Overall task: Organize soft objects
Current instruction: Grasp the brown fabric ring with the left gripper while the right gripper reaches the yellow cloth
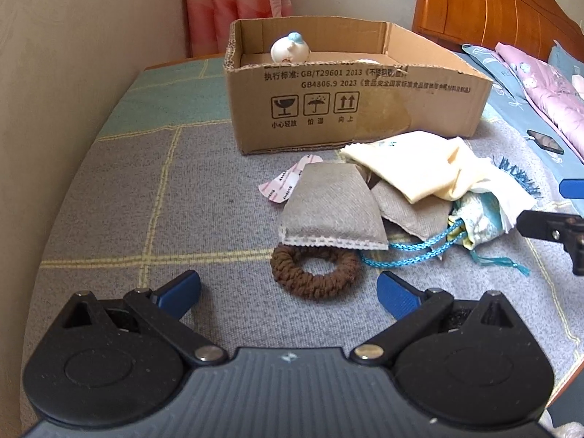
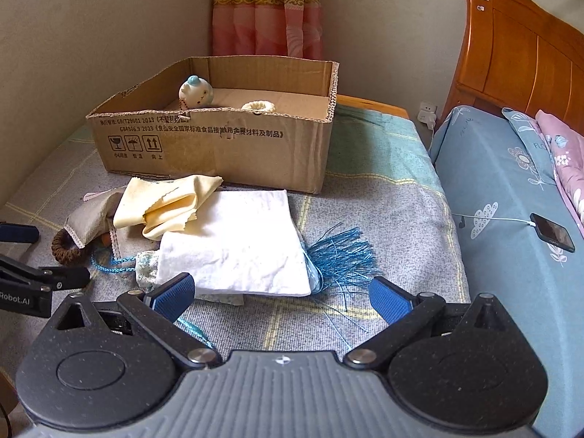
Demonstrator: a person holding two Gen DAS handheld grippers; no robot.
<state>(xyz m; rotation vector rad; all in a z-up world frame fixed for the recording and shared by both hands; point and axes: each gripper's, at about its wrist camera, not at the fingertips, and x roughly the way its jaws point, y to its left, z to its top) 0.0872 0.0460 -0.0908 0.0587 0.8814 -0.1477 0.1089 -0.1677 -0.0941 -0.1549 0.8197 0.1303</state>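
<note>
a brown ribbed hair tie (image 1: 314,273) is lying flat, hole upward, just before the cardboard box (image 1: 350,109); left gripper (image 1: 288,292) and right gripper (image 2: 279,297) are both gaping empty.

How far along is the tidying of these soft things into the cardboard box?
Early stage. The cardboard box already holds a round plush toy and a cream ring. Nothing is in hand: left gripper and right gripper are open. The brown scrunchie, grey pouch, yellow cloth and white bag remain outside.
</note>
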